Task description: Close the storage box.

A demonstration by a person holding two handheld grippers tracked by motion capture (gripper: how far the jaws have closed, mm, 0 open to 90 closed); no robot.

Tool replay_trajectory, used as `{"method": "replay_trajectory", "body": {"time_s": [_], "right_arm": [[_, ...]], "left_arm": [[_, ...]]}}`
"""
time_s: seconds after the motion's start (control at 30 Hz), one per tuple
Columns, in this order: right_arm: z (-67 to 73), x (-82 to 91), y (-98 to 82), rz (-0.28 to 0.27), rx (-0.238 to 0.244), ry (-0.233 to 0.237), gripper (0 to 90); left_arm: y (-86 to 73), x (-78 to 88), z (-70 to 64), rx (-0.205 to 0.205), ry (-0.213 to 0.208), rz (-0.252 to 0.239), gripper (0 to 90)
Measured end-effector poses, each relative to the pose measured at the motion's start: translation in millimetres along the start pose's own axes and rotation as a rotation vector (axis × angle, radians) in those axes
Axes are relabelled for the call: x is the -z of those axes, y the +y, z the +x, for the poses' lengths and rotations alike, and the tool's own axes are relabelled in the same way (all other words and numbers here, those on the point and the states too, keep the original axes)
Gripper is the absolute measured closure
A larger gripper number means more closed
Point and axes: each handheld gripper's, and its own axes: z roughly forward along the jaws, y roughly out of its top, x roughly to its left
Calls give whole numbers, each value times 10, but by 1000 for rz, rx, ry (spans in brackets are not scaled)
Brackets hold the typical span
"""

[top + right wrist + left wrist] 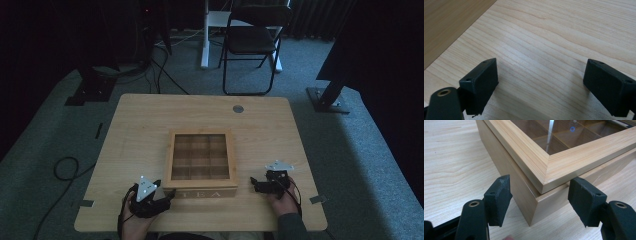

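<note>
A wooden tea box with a glass-paned lid, the word TEA on its front, sits shut in the middle of the table. My left gripper is at the box's front left corner. In the left gripper view that corner stands between the wide-apart pads, which do not touch it, so my left gripper is open. My right gripper rests to the right of the box near the front edge. It is open over bare wood, the box's side at upper left.
The light wooden table has a round grey cable port at its back edge. Beyond it stand a black folding chair and dark stand bases on grey carpet. Cables lie on the floor at left.
</note>
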Motion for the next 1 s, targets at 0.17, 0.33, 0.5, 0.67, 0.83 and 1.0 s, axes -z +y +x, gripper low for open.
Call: {"method": "replay_trajectory", "body": {"time_s": [0.17,0.33,0.5,0.67,0.83,1.0], "right_arm": [[0,0,0,0,0,0,121],[0,0,0,0,0,0,120],[0,0,0,0,0,0,121],[0,0,0,0,1,0,120],[0,0,0,0,1,0,120],[0,0,0,0,1,0,120]], "left_arm": [[-17,2,-2,5,4,8,353],[-35,9,4,12,5,15,353],[-48,57,22,37,-11,-10,350],[-5,183,126,96,-7,-75,352],[22,221,186,114,-3,-93,352],[86,232,211,105,4,-106,352]]}}
